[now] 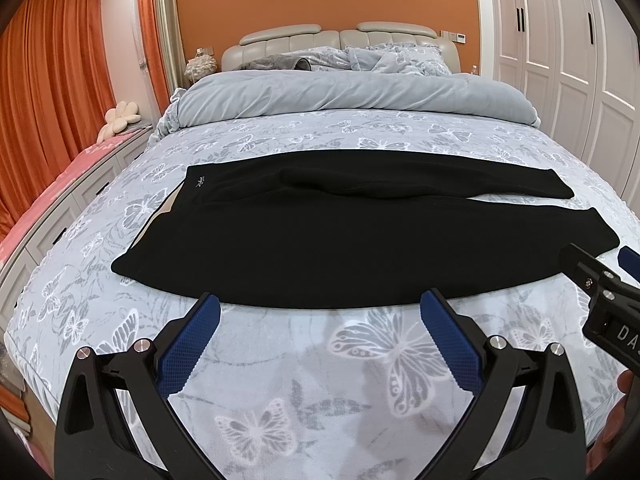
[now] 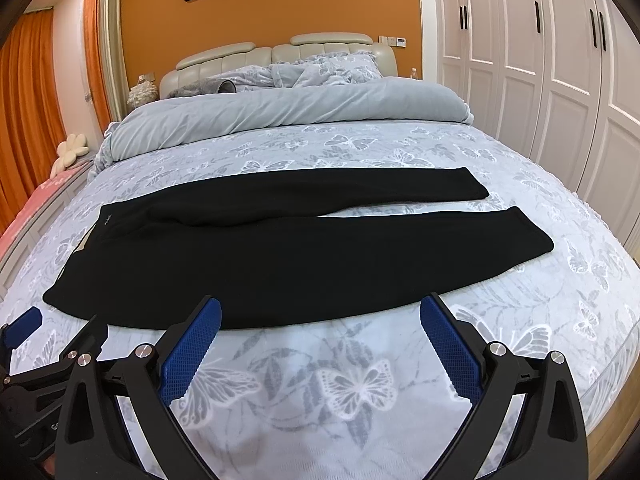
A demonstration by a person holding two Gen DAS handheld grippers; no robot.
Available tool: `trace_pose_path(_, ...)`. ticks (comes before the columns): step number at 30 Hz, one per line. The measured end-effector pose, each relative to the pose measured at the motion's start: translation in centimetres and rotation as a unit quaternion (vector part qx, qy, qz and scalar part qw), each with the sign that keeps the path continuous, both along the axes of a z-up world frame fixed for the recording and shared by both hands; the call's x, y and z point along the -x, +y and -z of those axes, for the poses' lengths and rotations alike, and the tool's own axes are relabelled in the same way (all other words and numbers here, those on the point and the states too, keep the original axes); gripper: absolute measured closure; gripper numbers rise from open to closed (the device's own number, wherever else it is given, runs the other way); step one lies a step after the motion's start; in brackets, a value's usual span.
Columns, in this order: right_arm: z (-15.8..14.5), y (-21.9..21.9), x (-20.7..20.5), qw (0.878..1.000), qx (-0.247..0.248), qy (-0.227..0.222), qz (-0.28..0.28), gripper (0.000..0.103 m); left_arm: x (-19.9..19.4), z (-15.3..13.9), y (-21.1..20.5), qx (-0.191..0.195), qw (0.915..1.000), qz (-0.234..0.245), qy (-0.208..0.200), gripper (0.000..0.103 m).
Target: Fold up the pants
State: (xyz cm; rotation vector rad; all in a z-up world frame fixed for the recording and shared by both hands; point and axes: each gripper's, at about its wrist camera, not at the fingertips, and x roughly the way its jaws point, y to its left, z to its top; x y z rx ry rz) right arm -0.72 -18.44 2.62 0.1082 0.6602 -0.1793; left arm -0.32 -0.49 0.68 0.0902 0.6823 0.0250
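Observation:
Black pants (image 1: 320, 236) (image 2: 280, 248) lie flat across the bed, waistband at the left, both legs stretched to the right with a narrow gap between them. My left gripper (image 1: 320, 304) hovers open just short of the near leg's front edge, its blue pads (image 1: 188, 348) wide apart and holding nothing. My right gripper (image 2: 320, 306) is likewise open above the sheet at the near edge of the pants. Each gripper appears at the edge of the other's view: the right gripper (image 1: 608, 280) and the left gripper (image 2: 24, 332).
The bed (image 1: 340, 400) has a grey butterfly-print sheet. A rolled grey duvet (image 1: 352, 96) and pillows lie toward the headboard. White wardrobe doors (image 2: 560, 60) stand at the right, orange curtains (image 1: 52, 80) and a low pink-topped cabinet (image 1: 48, 200) at the left.

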Motion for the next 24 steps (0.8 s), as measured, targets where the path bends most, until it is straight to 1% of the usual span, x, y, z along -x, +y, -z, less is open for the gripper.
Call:
trace_pose_path(4, 0.1, -0.2, 0.0, 1.000, -0.004, 0.004, -0.003, 0.005, -0.1, 0.1, 0.1, 0.002, 1.0000, 0.000, 0.004, 0.005)
trace_pose_path(6, -0.2, -1.0, -0.4, 1.000, -0.007, 0.014, -0.012, 0.005, -0.5, -0.2, 0.8, 0.013, 0.9997, 0.012, 0.014, 0.005)
trace_pose_path(8, -1.2, -3.2, -1.1, 0.999, -0.024, 0.020, -0.025, 0.005, -1.7, -0.9, 2.2, 0.038, 0.9986, 0.027, 0.027, 0.005)
trace_pose_path(10, -2.1, -6.2, -2.6, 0.998, -0.040, 0.027, -0.032, 0.005, -4.4, -2.2, 4.9, 0.075, 0.9956, 0.038, 0.043, 0.005)
trace_pose_path(12, -2.5, -10.4, -5.3, 0.998, -0.049, 0.044, -0.024, 0.005, -8.2, -2.8, 8.1, 0.091, 0.9935, 0.028, 0.063, 0.005)
trace_pose_path(13, -2.4, -12.3, -6.7, 0.997, -0.050, 0.051, -0.017, 0.005, -10.3, -2.9, 9.8, 0.093, 0.9929, 0.016, 0.072, 0.005)
trace_pose_path(14, -1.8, -15.0, -9.1, 0.997, -0.045, 0.064, -0.006, 0.005, -12.4, -2.8, 11.4, 0.094, 0.9924, 0.001, 0.079, 0.005)
trace_pose_path(15, -1.5, -16.5, -10.8, 0.996, -0.042, 0.077, 0.000, 0.005, -15.6, -2.3, 13.7, 0.092, 0.9912, -0.024, 0.093, 0.005)
trace_pose_path(16, -0.6, -18.9, -13.2, 0.995, -0.036, 0.094, 0.016, 0.005, -17.8, -1.8, 15.3, 0.089, 0.9896, -0.046, 0.103, 0.005)
trace_pose_path(17, -0.1, -20.7, -14.9, 0.994, -0.038, 0.103, 0.026, 0.005, -20.5, -1.1, 17.3, 0.096, 0.9861, -0.070, 0.117, 0.005)
trace_pose_path(19, 1.3, -24.4, -18.5, 0.991, -0.051, 0.112, 0.045, 0.005, -25.4, 0.6, 21.4, 0.125, 0.9748, -0.118, 0.142, 0.005)
trace_pose_path(20, 2.0, -26.1, -20.1, 0.990, -0.060, 0.113, 0.054, 0.005, -27.3, 1.5, 22.8, 0.147, 0.9681, -0.138, 0.149, 0.005)
trace_pose_path(21, 2.7, -27.6, -21.7, 0.989, -0.068, 0.116, 0.060, 0.005, -29.8, 2.8, 25.1, 0.172, 0.9578, -0.170, 0.156, 0.005)
trace_pose_path(22, 3.3, -28.7, -23.1, 0.988, -0.073, 0.118, 0.067, 0.005, -31.1, 3.6, 26.2, 0.181, 0.9516, -0.194, 0.156, 0.005)
trace_pose_path(24, 4.8, -31.0, -26.0, 0.985, -0.076, 0.128, 0.083, 0.005, -33.9, 5.1, 27.7, 0.189, 0.9446, -0.219, 0.156, 0.005)
